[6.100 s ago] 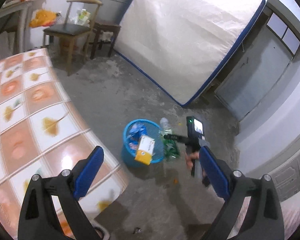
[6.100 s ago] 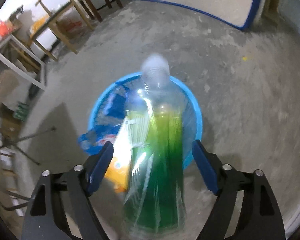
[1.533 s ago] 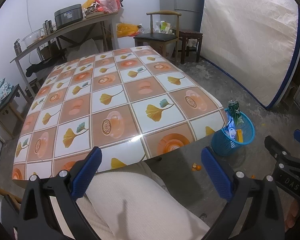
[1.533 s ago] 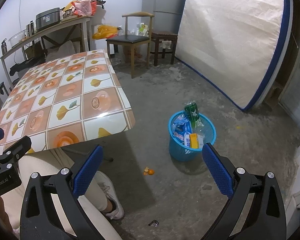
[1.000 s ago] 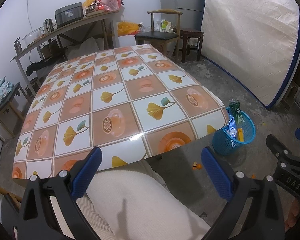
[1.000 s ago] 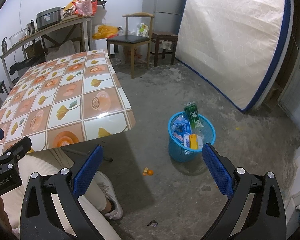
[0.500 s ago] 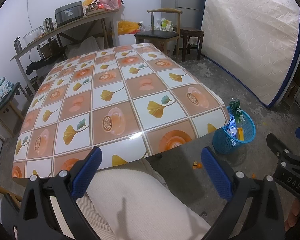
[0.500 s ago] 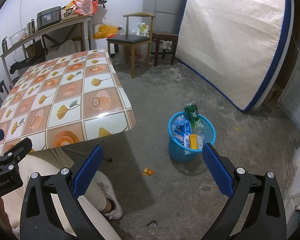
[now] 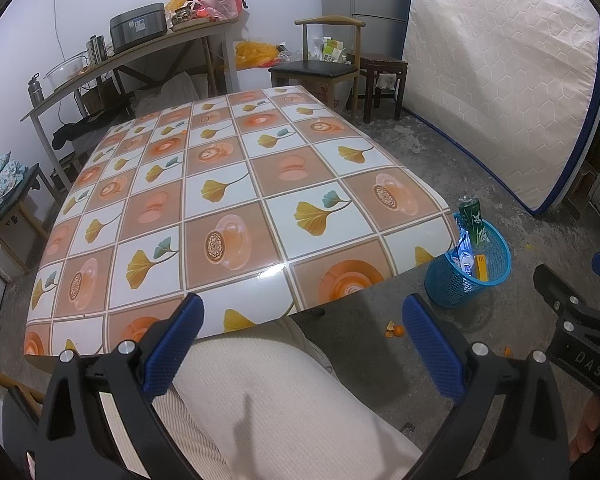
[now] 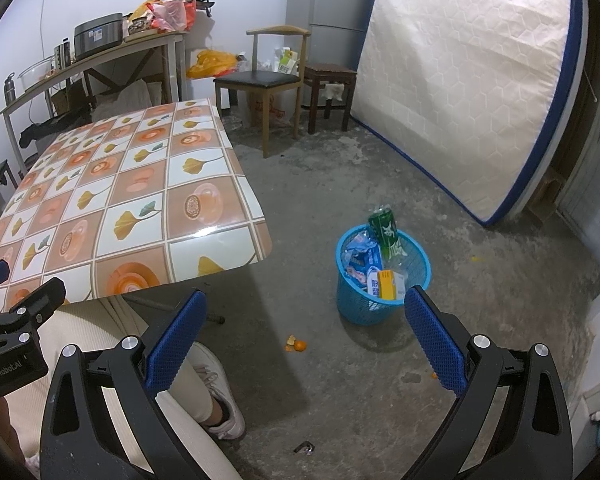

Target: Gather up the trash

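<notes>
1. We see the blue basket point(image 10: 382, 308) on the concrete floor point(image 10: 380, 380) beside the table point(image 10: 112, 208), holding a green bottle point(image 10: 386, 236) and wrappers
2. Orange peel point(image 10: 296, 345) lies near the basket
3. Our left gripper point(image 9: 300, 350) and right gripper point(image 10: 304, 338) gape wide, holding nothing, well apart from the basket

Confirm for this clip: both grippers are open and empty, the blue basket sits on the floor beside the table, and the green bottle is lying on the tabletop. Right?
Not quite. The green bottle is not on the tabletop; it stands in the blue basket with the other trash, as the right wrist view shows. The rest holds: left gripper and right gripper are open and empty, and the basket sits on the floor beside the table.
</notes>
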`<action>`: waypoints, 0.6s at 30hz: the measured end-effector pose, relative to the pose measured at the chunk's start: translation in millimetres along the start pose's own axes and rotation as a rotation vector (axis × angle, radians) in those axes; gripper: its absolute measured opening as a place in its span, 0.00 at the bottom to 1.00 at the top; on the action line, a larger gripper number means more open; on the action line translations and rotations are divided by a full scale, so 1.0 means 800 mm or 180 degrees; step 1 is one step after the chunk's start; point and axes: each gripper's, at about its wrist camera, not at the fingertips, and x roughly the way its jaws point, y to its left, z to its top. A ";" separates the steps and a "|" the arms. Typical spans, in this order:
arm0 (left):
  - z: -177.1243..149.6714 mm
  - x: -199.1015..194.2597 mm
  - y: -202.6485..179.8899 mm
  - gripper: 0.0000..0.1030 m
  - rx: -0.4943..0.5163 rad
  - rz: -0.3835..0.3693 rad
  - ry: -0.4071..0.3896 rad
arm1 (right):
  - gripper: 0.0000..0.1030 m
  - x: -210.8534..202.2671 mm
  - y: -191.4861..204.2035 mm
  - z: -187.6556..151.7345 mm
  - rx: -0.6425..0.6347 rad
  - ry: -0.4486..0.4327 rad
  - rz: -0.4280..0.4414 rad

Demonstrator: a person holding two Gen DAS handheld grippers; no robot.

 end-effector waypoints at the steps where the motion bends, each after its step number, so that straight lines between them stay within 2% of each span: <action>1: -0.001 0.000 0.001 0.95 0.0000 0.0000 0.0000 | 0.92 0.000 0.001 0.000 0.0000 0.0002 0.0001; 18: 0.000 0.000 0.000 0.95 0.0005 0.0001 0.0002 | 0.92 0.001 0.000 0.001 -0.0006 -0.0005 0.0006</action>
